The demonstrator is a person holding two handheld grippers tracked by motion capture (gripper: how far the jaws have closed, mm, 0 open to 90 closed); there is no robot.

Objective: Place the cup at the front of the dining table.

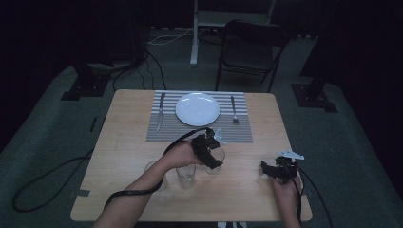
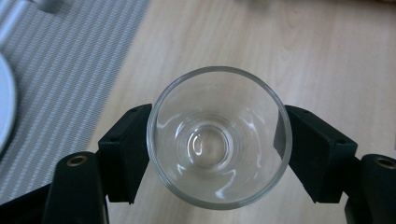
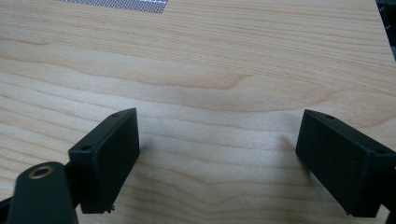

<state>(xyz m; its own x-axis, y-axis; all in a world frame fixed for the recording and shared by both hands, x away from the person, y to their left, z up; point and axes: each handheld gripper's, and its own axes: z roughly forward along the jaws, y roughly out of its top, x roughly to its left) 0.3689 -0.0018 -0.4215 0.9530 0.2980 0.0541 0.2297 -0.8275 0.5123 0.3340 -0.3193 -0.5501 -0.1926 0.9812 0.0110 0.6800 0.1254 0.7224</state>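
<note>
Near the front of the worktop (image 1: 247, 199), my left gripper (image 2: 217, 140) has a jaw on each side of an empty glass (image 2: 218, 136), pinching or nearly so, just below the striped mat (image 1: 242, 133). My right gripper (image 3: 219, 158) sits spread and empty over bare wood. Risk as I see it: smooth glass slipping if the squeeze is light, or bumping the two other glasses (image 1: 185, 175) just beside it.

In my left gripper view the plate (image 2: 5, 105) is cut off at the left edge. From above, my left gripper (image 1: 209, 151) hides most of one glass (image 1: 216, 156).
</note>
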